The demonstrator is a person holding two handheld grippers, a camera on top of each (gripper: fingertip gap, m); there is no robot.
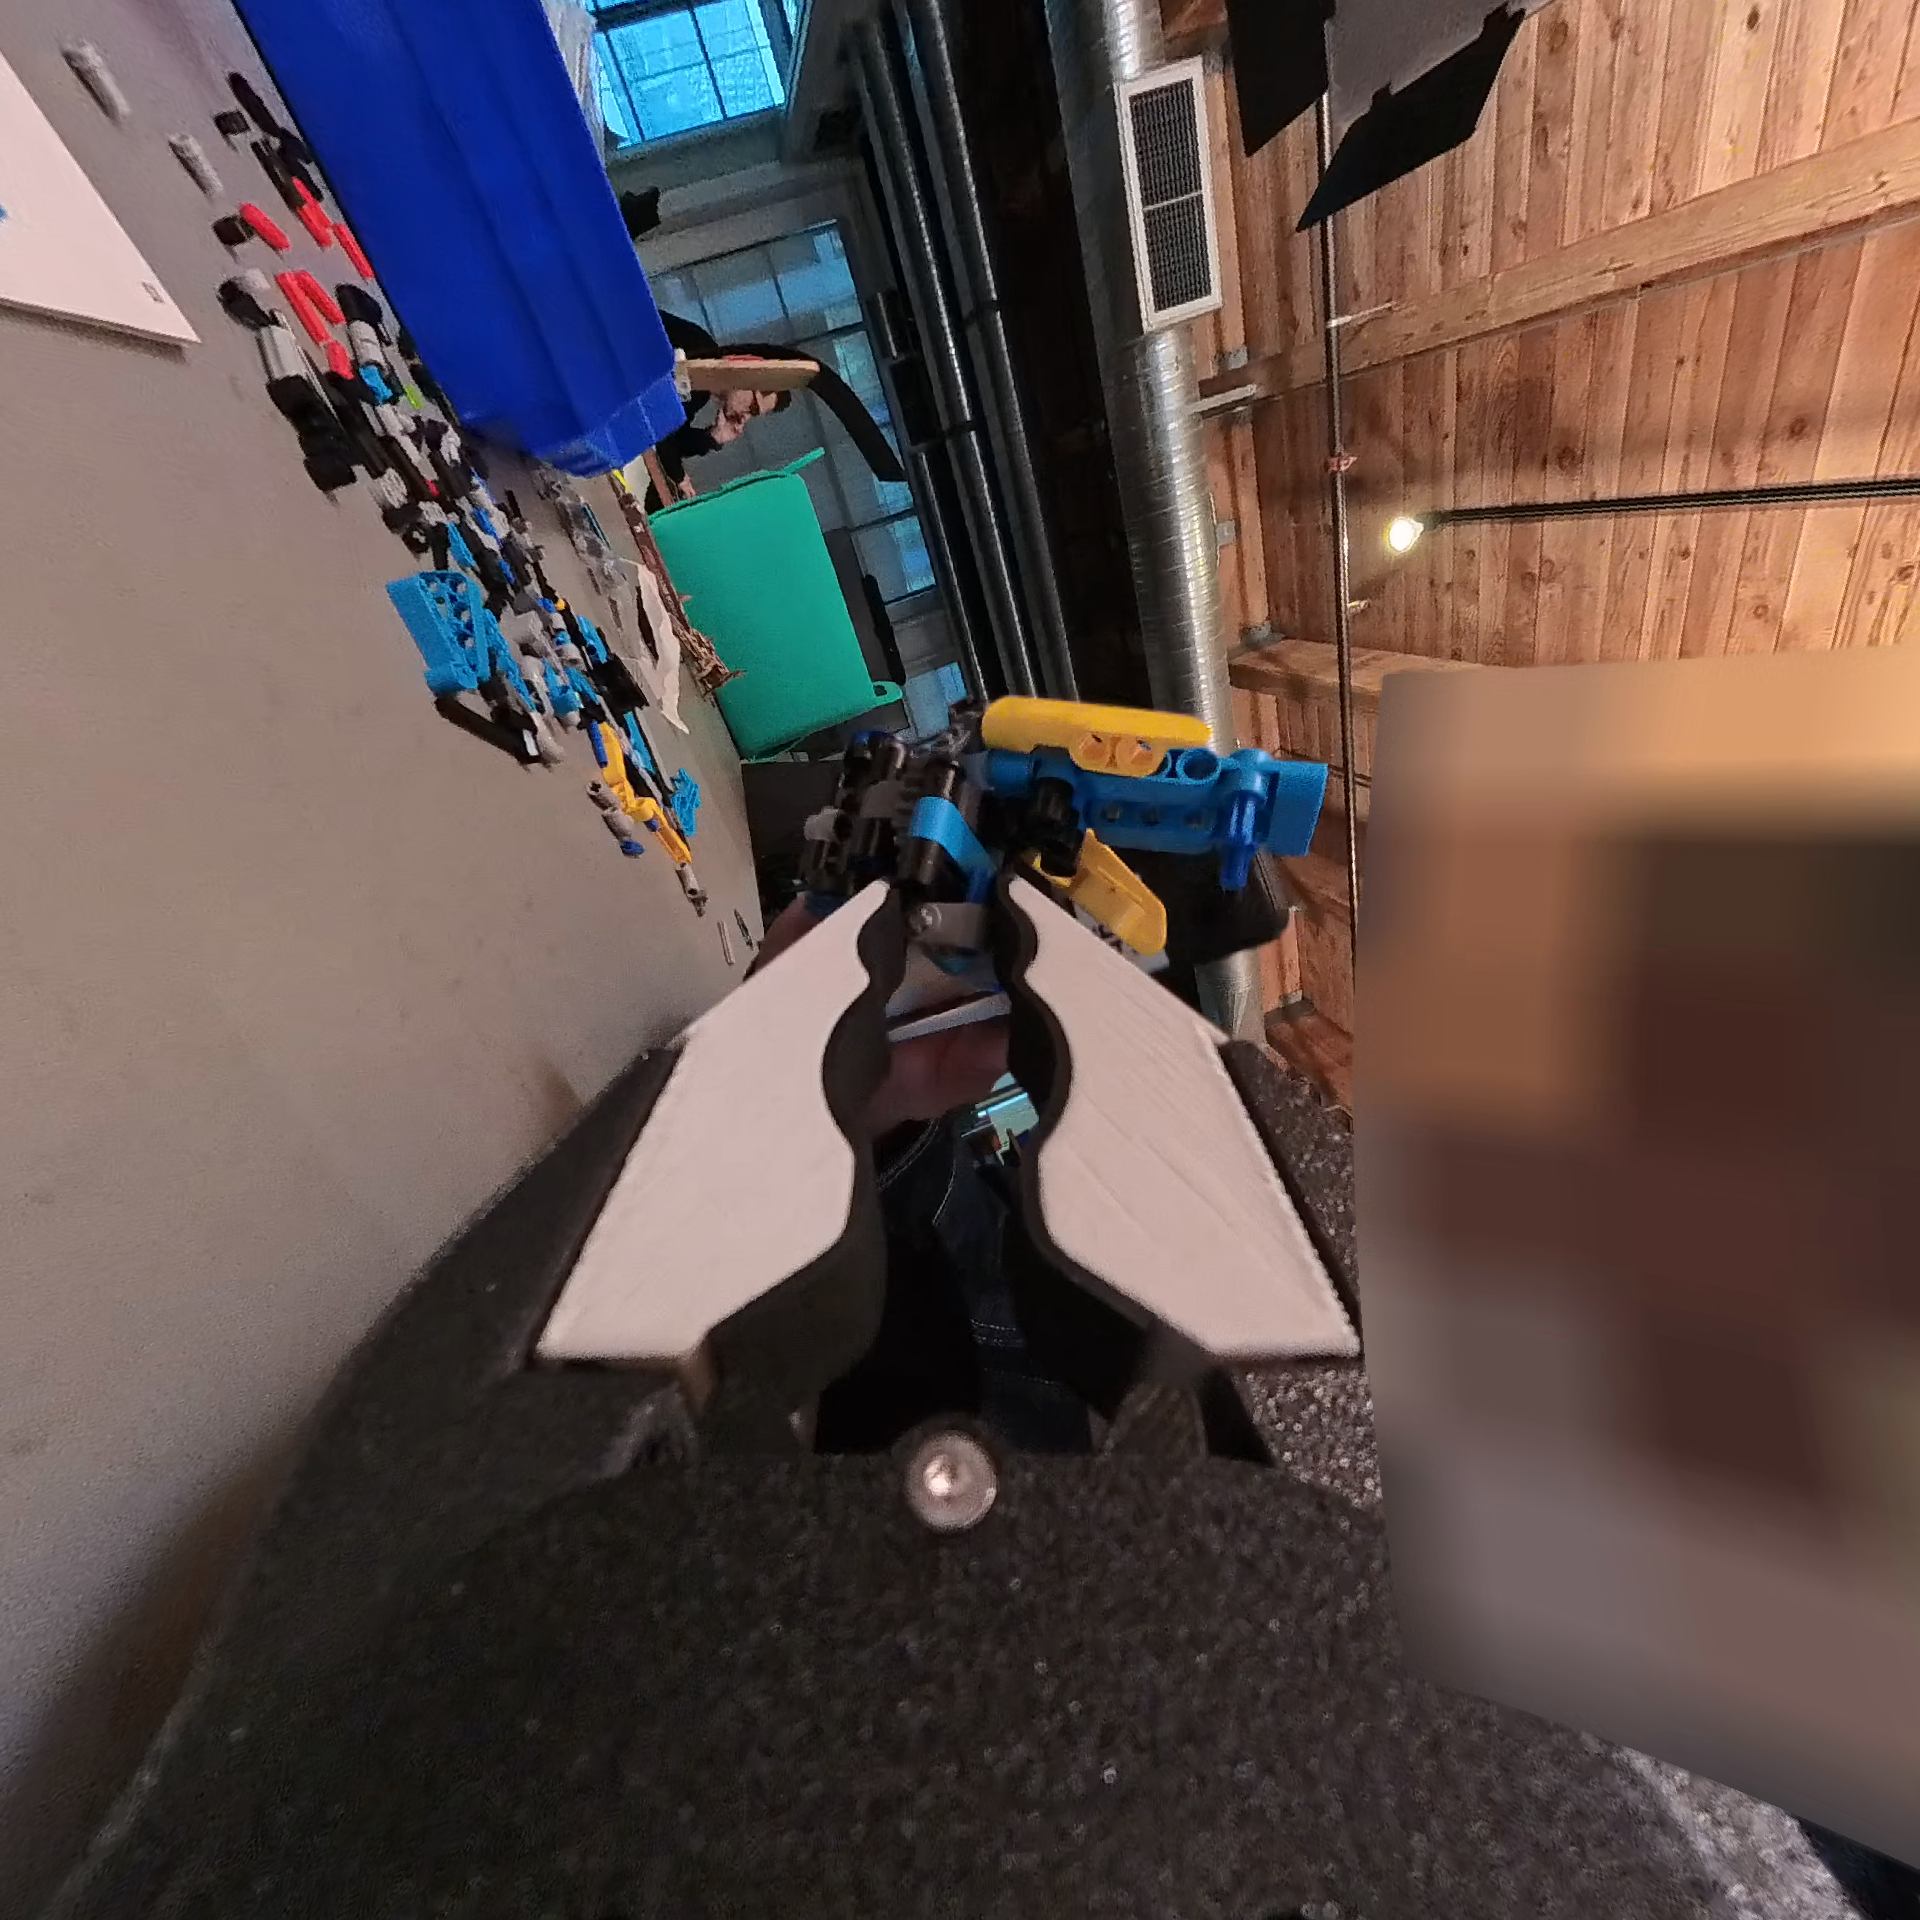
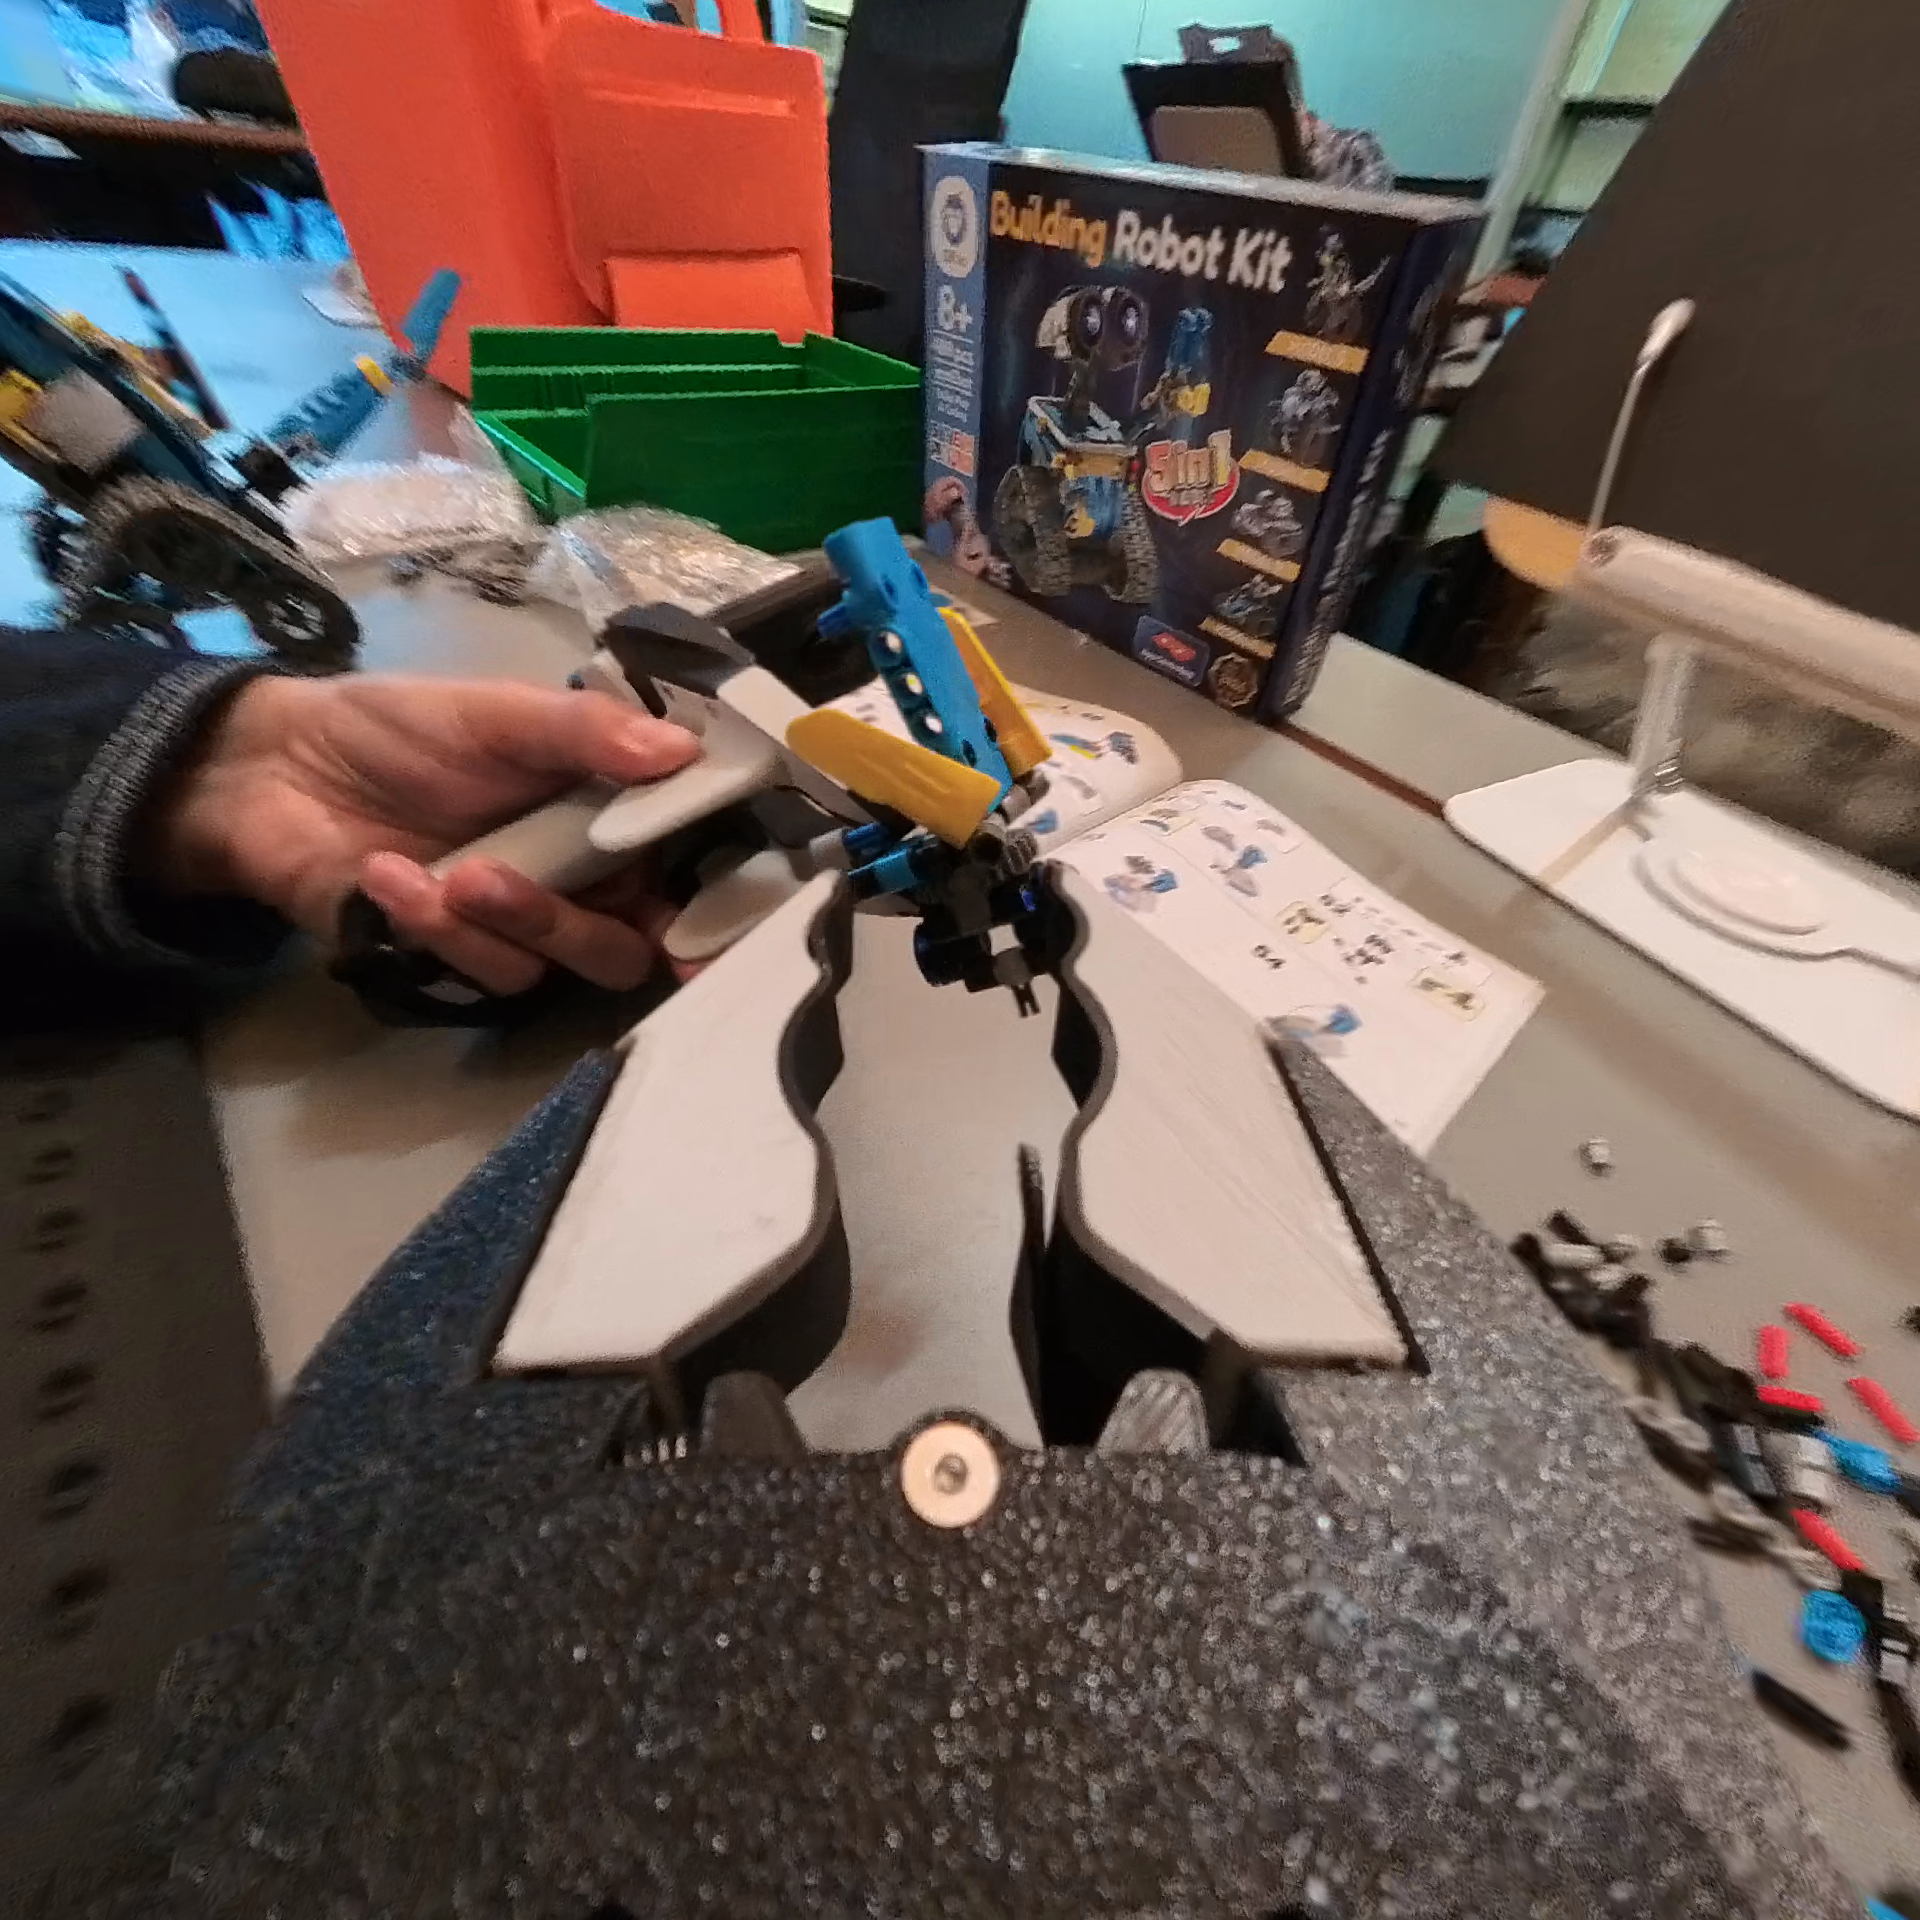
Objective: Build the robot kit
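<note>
My left gripper (image 1: 948,902) is shut on a small brick assembly (image 1: 1101,800) of blue beams, yellow panels and black connectors, and holds it in the air beside the grey table (image 1: 208,935). In the right wrist view a hand (image 2: 416,790) holds that left gripper (image 2: 800,821) from the left, with the assembly (image 2: 914,707) sticking up from it. My right gripper (image 2: 945,894) is open, its jaws standing either side of the assembly's black lower end (image 2: 977,935). The right finger looks very close to it; the left finger stands apart.
An open instruction booklet (image 2: 1299,914) lies under the assembly. A kit box (image 2: 1174,416), a green bin (image 2: 707,426), an orange case (image 2: 582,166) and plastic bags (image 2: 416,509) stand behind. A tracked model (image 2: 156,499) is far left, a white stand (image 2: 1662,790) right. Loose pieces (image 2: 1745,1423) lie by a blue bin (image 1: 468,208). My two grippers' fingertips are within a few centimetres of each other.
</note>
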